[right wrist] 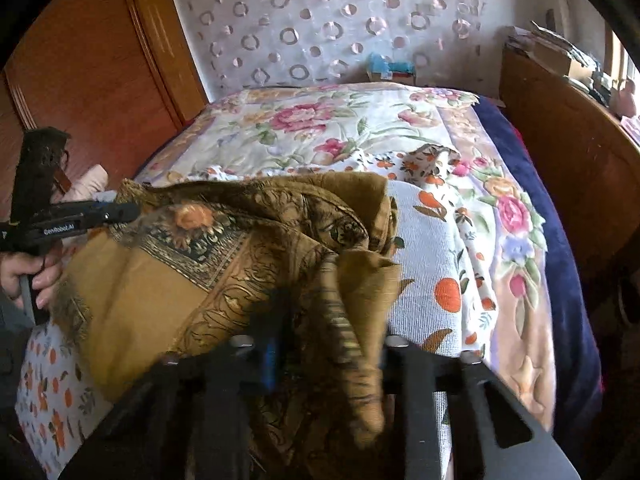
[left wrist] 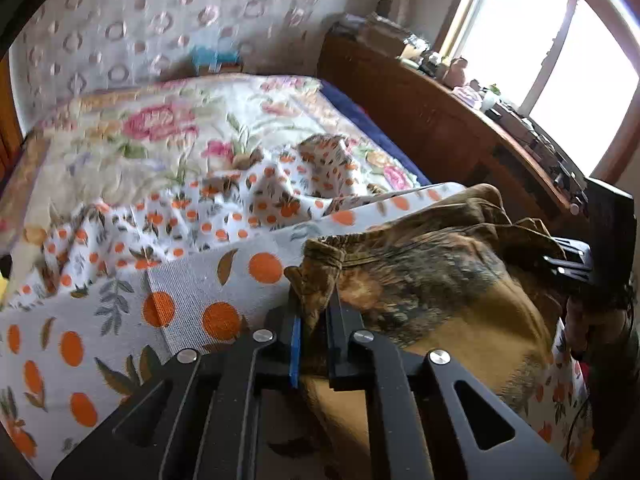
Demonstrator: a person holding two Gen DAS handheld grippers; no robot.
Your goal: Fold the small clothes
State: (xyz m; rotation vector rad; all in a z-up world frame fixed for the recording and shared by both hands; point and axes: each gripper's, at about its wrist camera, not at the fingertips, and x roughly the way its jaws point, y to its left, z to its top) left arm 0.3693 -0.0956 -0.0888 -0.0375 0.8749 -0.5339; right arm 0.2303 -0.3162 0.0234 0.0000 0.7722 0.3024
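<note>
With both jaws clamped on scarf (left wrist: 440,288) corners, left gripper (left wrist: 314,320) and right gripper (right wrist: 320,320), folding looks barely begun. Scarf bunched between the jaws over the bed (right wrist: 360,128); orange-print cloth (left wrist: 180,208) beyond them unfolded.

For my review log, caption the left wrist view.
Left gripper shut on a corner of the brown patterned scarf, over an orange-print cloth on the bed.
</note>
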